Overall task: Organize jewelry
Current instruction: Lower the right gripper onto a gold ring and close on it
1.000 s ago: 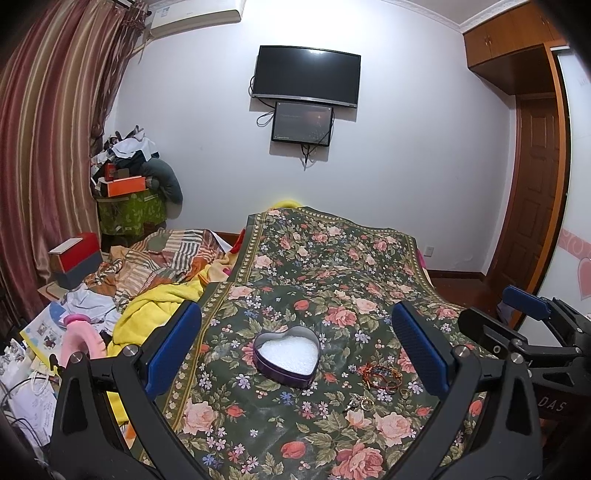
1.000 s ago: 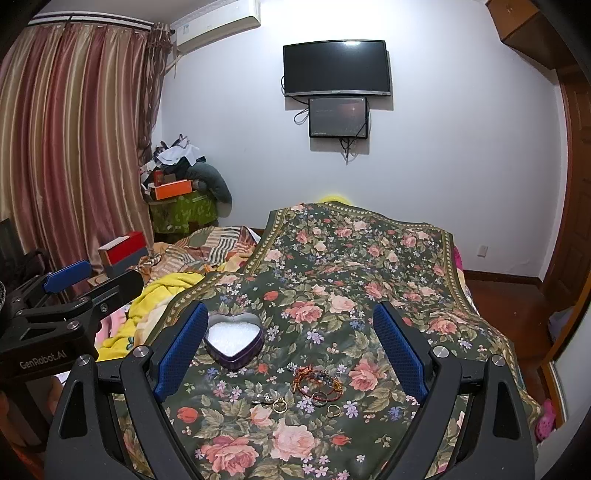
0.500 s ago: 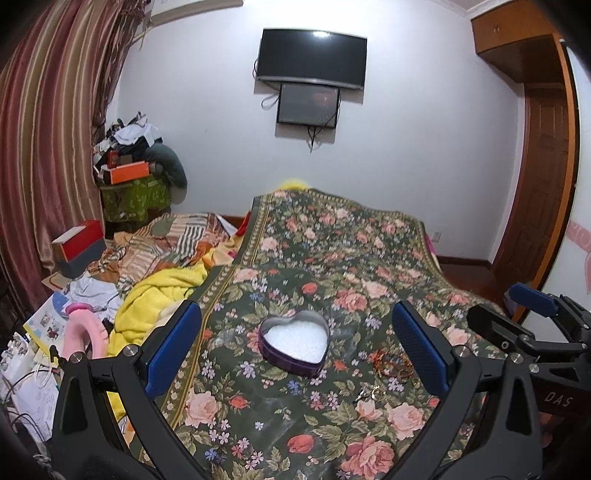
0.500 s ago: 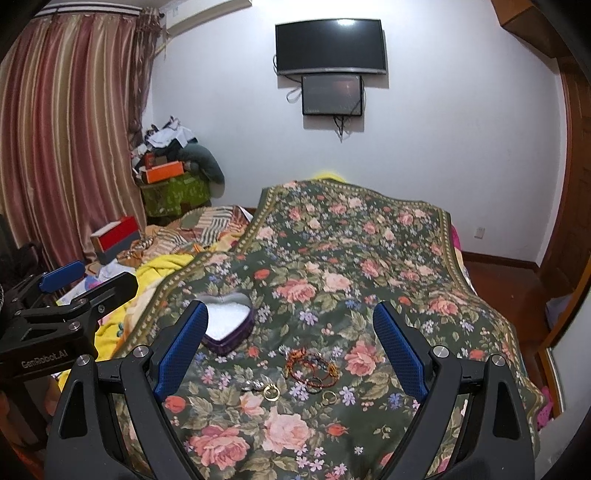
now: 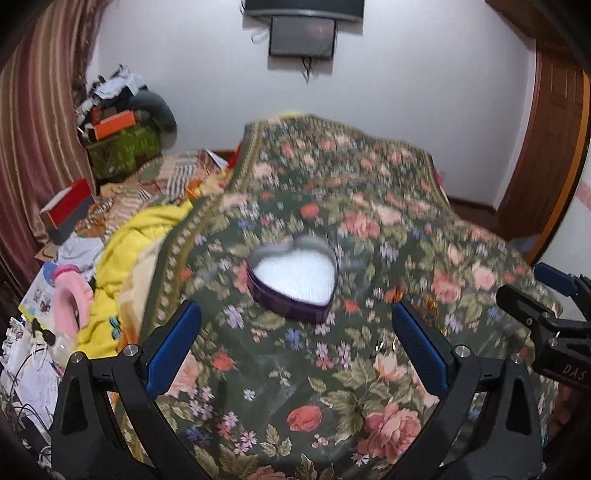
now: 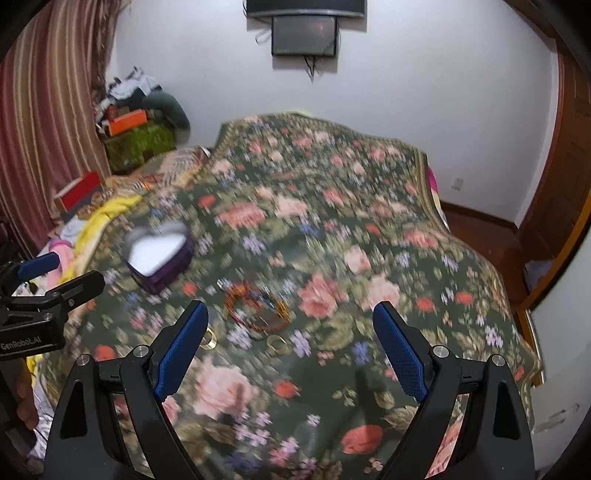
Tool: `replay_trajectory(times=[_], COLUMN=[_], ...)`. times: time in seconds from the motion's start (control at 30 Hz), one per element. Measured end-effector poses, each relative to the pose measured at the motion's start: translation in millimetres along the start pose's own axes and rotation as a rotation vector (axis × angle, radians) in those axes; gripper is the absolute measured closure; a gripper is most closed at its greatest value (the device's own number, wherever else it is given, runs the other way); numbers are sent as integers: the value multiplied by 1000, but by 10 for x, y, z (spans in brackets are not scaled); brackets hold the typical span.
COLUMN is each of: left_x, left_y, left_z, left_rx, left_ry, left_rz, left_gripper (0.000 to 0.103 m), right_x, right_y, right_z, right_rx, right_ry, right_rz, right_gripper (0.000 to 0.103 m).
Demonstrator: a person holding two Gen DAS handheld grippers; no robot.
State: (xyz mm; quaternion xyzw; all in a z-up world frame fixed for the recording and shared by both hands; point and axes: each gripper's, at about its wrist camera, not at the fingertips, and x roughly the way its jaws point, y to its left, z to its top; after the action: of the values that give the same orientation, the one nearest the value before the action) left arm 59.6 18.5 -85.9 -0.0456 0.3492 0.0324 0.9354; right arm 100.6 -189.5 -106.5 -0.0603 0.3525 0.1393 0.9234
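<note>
Claws have dropped closer over bracelets since earlier.

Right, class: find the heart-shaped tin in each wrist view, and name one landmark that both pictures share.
Left wrist view: the heart-shaped tin sits near the middle of the picture on the floral bedspread, ahead between the open jaws.
Right wrist view: the tin lies left of centre, beyond the left jaw.
Shared landmark: the wall-mounted screen, top centre in both.
</note>
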Motion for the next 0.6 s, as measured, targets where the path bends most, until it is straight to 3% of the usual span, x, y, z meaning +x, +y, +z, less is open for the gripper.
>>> replay_trajectory(times=[0.33,0.6], left_x=[419,626], left_y=[-238,-386], left_z=[-216,-301], left_rx=[75,117], left_ry=[132,191], left_rz=[-59,-125], left_gripper=[1,27], right_x=[231,394], right_y=[-87,-17], right_z=[-157,-201], right_rx=[10,28], right_ry=[84,151], right_rz=[64,185], right_gripper=[17,40])
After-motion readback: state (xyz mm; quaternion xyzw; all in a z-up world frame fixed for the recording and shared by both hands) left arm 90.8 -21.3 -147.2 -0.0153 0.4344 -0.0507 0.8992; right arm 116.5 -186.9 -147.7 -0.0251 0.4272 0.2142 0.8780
